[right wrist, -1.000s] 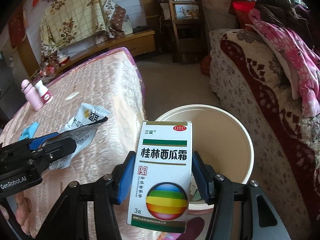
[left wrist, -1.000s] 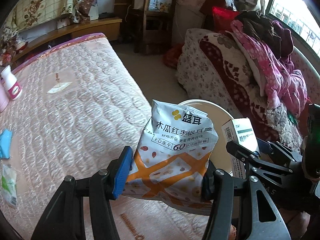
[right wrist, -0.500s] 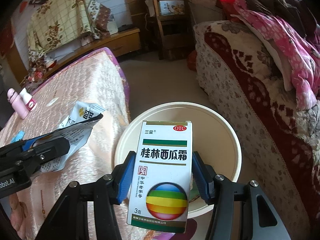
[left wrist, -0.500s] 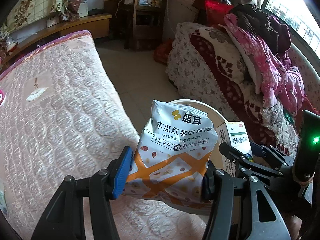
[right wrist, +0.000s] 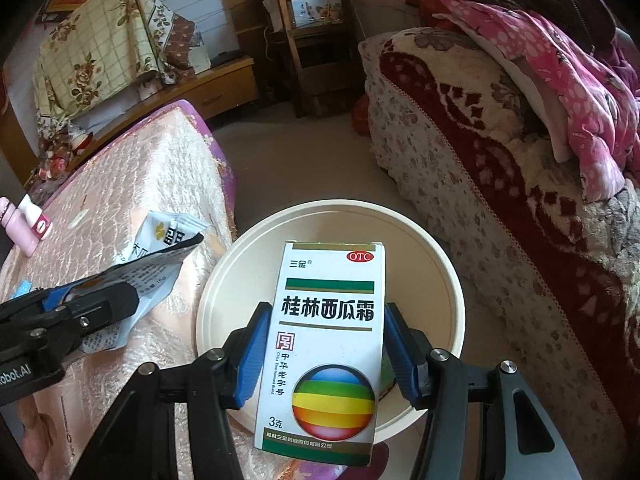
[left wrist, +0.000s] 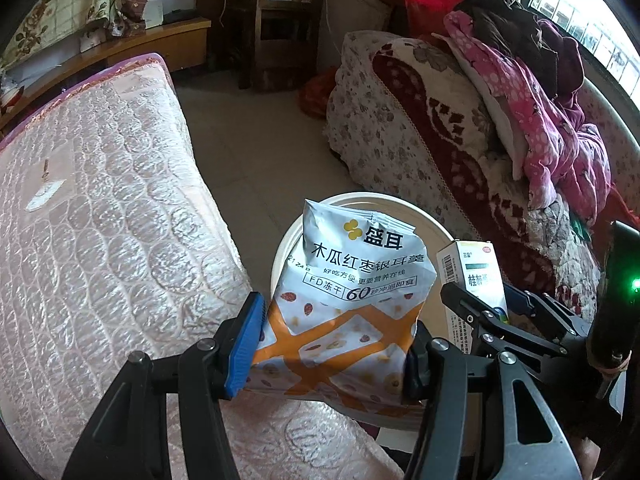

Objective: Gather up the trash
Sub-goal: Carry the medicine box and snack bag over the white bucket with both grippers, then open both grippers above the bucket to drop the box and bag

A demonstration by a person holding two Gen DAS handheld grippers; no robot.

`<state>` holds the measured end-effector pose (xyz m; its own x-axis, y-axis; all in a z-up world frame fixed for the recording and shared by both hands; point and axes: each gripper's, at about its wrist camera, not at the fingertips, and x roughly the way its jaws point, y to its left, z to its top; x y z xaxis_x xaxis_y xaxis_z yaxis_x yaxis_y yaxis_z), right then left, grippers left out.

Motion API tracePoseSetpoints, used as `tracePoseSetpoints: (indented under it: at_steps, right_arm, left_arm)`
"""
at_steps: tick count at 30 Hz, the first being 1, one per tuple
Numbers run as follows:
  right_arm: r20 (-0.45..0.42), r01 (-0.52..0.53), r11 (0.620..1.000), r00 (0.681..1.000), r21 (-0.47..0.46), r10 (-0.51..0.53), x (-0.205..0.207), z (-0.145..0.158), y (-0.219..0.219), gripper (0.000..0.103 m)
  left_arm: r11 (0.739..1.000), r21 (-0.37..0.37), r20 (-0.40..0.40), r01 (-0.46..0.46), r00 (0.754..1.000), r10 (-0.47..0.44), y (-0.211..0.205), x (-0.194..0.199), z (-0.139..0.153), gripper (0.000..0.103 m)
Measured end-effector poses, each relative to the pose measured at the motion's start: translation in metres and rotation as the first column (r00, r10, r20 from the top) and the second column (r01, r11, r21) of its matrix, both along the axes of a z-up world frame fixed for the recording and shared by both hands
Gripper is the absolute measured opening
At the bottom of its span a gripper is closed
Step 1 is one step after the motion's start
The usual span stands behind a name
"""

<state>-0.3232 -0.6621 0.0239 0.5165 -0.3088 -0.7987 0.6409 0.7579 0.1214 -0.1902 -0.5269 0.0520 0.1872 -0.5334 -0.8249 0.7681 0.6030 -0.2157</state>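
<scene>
My left gripper (left wrist: 334,344) is shut on a white and orange snack bag (left wrist: 352,280), held upright over the near rim of a cream plastic bucket (left wrist: 400,202) on the floor. My right gripper (right wrist: 326,320) is shut on a white medicine box (right wrist: 332,360) with a rainbow ball print, held above the bucket (right wrist: 332,204). In the right wrist view the left gripper (right wrist: 112,292) and its snack bag (right wrist: 160,248) hang over the mattress edge, left of the bucket. The medicine box (left wrist: 476,276) and right gripper (left wrist: 482,300) also show at the right of the left wrist view.
A pink quilted mattress (left wrist: 100,220) lies to the left of the bucket, with pink bottles (right wrist: 20,228) and a blue scrap (right wrist: 22,288) on it. A sofa (right wrist: 500,200) under a floral blanket and piled clothes (left wrist: 540,120) stands on the right. A wooden chair (right wrist: 312,40) stands at the back.
Both grippers have carried their items rightward off the mattress and slightly down toward the bucket, which now sits closer under them. Both grips are unchanged.
</scene>
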Motion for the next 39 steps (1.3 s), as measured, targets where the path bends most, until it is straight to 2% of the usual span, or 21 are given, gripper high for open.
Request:
tracePoseSetpoints:
  at_steps: [5,7,13,28,30,31,35,39]
  right_arm:
    - [0.014,0.031,0.999,0.999,0.005,-0.032,0.0,-0.002,-0.008,0.06]
    - [0.015,0.055,0.998,0.998,0.011,-0.055,-0.001,-0.003,-0.013,0.07]
    - [0.047,0.11,0.994,0.993,0.013,-0.111,-0.011,0.001,-0.021,0.07]
    - [0.035,0.116,0.993,0.993,0.02,-0.117,-0.014,-0.002,-0.018,0.07]
    - [0.031,0.116,0.993,0.993,0.03,-0.117,-0.014,-0.003,-0.018,0.07]
    - [0.031,0.116,0.993,0.993,0.03,-0.117,-0.013,-0.003,-0.018,0.07]
    - [0.042,0.118,0.993,0.992,0.022,-0.119,-0.014,-0.003,-0.018,0.07]
    - [0.029,0.111,0.993,0.993,0.03,-0.112,-0.012,-0.005,-0.017,0.07]
  left_arm:
    - [1.0,-0.019,-0.032,0.023,0.999,-0.023,-0.004,0.003,-0.002,0.064]
    - [0.999,-0.034,-0.047,0.033,0.998,-0.035,-0.004,0.003,-0.003,0.065]
    - [0.999,-0.029,-0.067,0.029,0.997,-0.031,-0.001,0.005,-0.006,0.067]
    - [0.996,-0.082,-0.102,0.017,0.994,-0.026,0.006,0.006,0.004,0.072]
    - [0.994,-0.107,-0.112,0.014,0.993,-0.026,0.007,0.007,0.008,0.079]
    - [0.993,-0.121,-0.113,0.007,0.993,-0.021,0.008,0.008,0.01,0.083]
    - [0.991,-0.13,-0.105,-0.016,0.994,0.002,0.012,0.011,0.015,0.083]
    - [0.993,-0.109,-0.054,-0.041,0.998,0.036,0.021,0.012,0.018,0.083]
